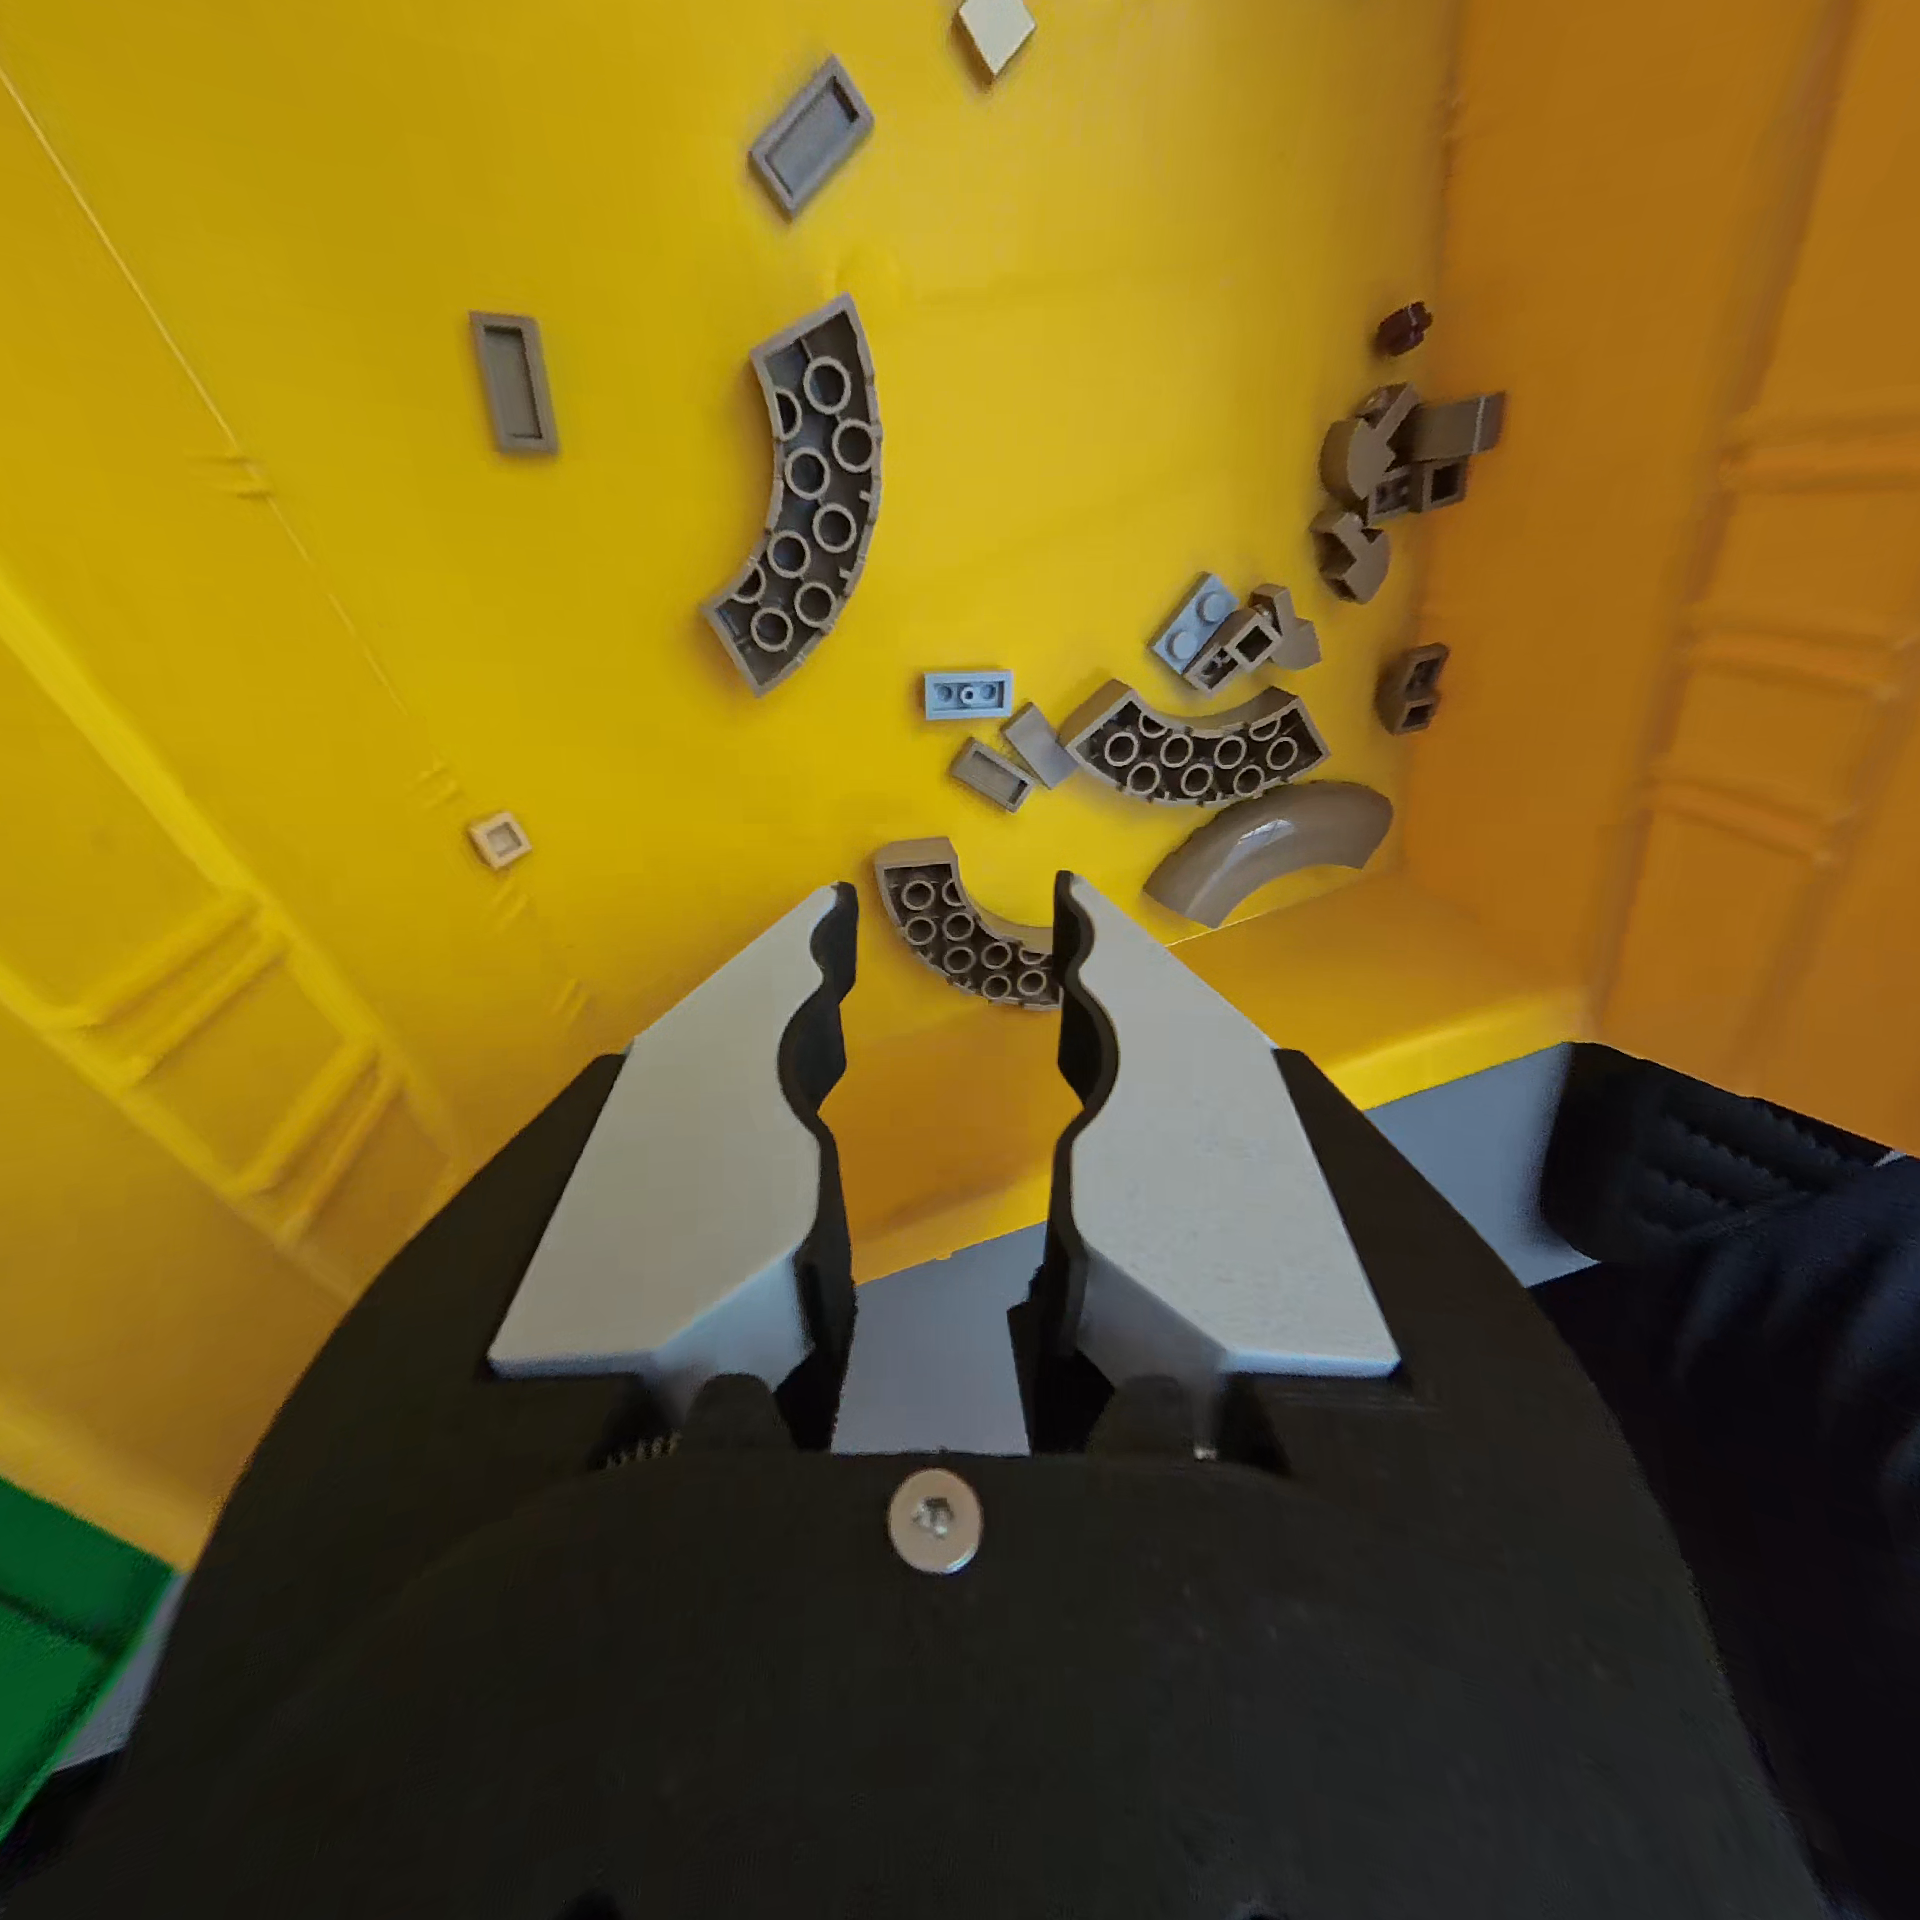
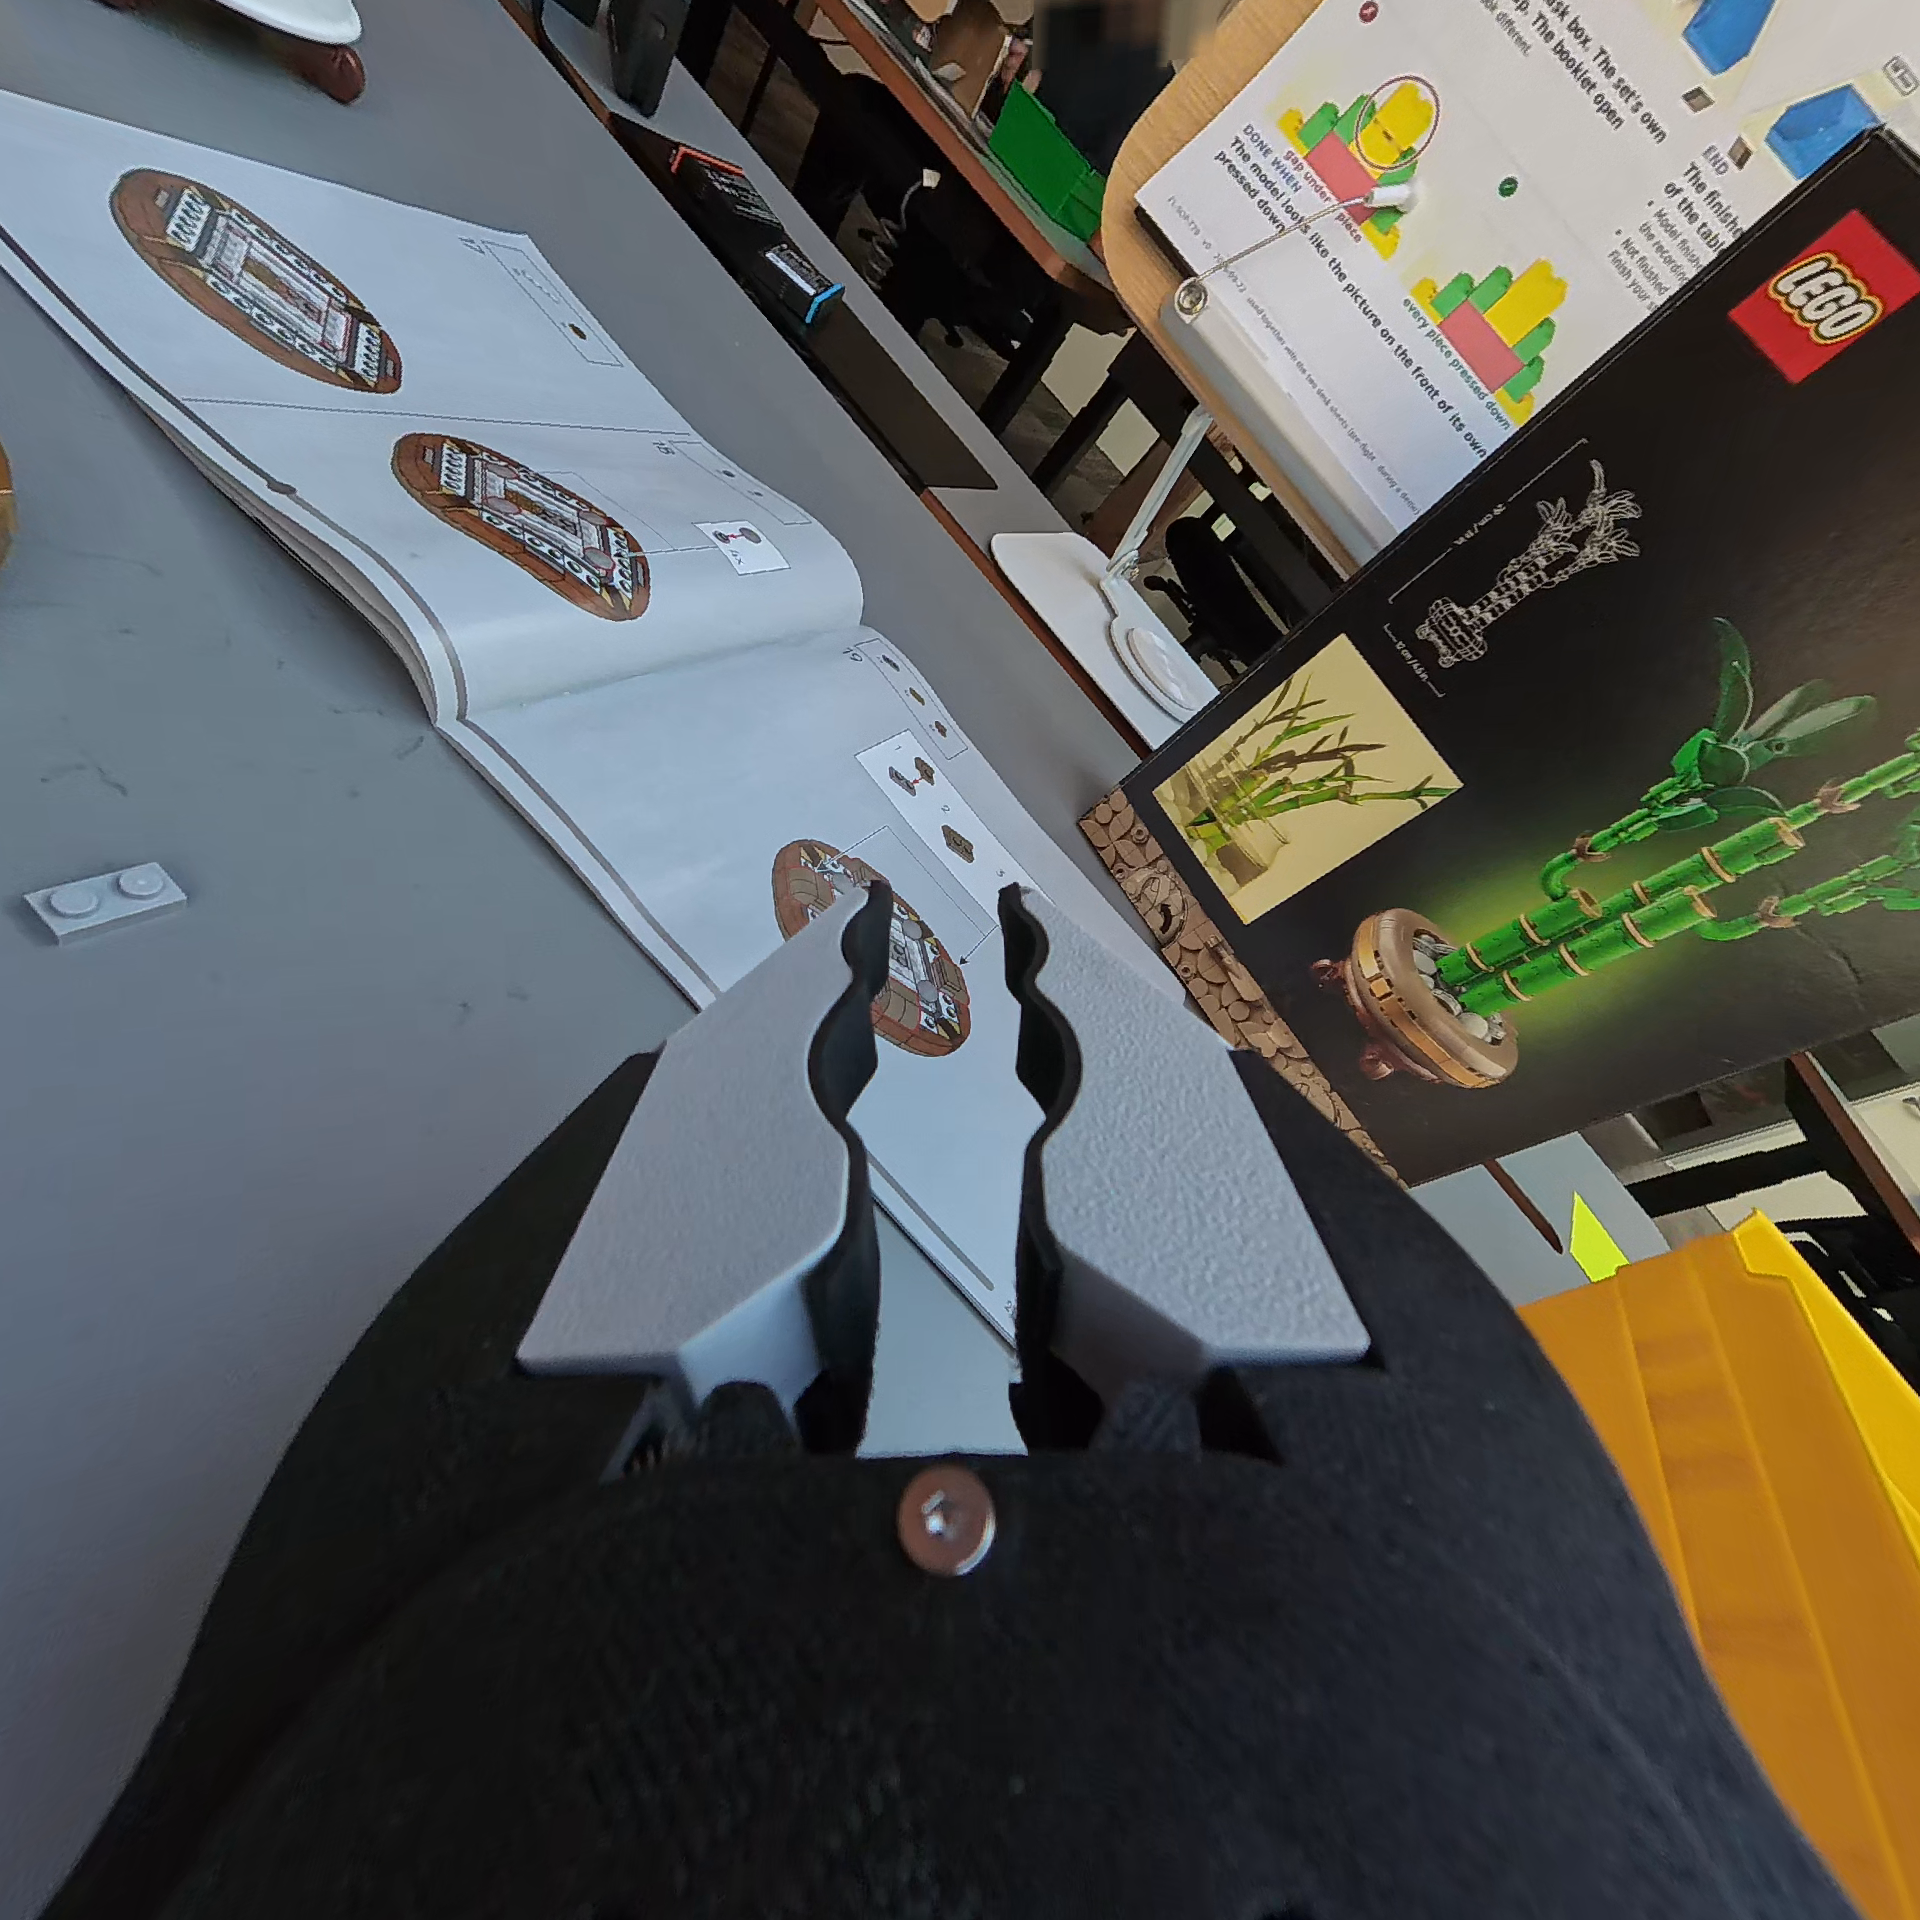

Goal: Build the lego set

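Our left gripper (image 1: 956,940) hangs released above the yellow plastic bin (image 1: 312,727), just over a tan curved brick lying studs-down (image 1: 951,940), probably our next pick. Farther in lie a larger tan arch brick (image 1: 810,488) and flat grey tiles (image 1: 512,382). Our right gripper (image 2: 940,914), also released and empty, points at the open instruction booklet (image 2: 582,582) on the grey surface (image 2: 260,1143), likely to check the step.
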Action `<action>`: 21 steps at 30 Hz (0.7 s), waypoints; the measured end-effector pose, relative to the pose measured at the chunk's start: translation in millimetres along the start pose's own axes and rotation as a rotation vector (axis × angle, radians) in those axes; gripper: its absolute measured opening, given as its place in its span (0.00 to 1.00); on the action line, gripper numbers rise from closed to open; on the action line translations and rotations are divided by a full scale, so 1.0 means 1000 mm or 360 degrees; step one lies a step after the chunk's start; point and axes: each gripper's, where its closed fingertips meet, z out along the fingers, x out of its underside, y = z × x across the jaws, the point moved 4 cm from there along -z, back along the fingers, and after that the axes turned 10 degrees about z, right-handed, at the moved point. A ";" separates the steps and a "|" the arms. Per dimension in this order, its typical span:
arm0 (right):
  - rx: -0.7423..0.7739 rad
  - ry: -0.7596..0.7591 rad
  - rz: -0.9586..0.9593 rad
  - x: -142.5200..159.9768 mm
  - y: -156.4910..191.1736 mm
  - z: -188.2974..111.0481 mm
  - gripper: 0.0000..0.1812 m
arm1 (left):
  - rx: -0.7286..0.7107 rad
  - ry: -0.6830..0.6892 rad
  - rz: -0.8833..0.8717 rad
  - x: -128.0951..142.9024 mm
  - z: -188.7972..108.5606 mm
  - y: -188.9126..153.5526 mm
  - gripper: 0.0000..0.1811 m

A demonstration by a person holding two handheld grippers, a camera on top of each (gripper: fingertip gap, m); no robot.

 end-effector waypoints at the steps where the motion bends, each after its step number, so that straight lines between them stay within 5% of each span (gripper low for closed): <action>1: -0.0001 0.0004 -0.0001 0.000 0.000 0.000 0.11 | 0.0035 0.0014 -0.0030 0.001 0.002 -0.003 0.20; 7: -0.0009 0.0032 -0.0040 0.002 0.003 0.002 0.11 | -0.0058 0.0069 0.0015 0.002 0.010 0.001 0.12; 14: -0.0014 0.0054 -0.0079 0.004 0.006 0.003 0.11 | -0.0227 -0.0153 0.0086 -0.014 -0.007 0.010 0.08; 18: -0.0017 0.0068 -0.0082 0.006 0.006 0.005 0.11 | -0.0378 0.0085 0.0135 0.001 -0.007 0.023 0.08; 21: -0.0013 0.0071 -0.0086 0.006 0.006 0.005 0.11 | -0.0252 0.0174 0.0137 0.007 0.004 0.019 0.08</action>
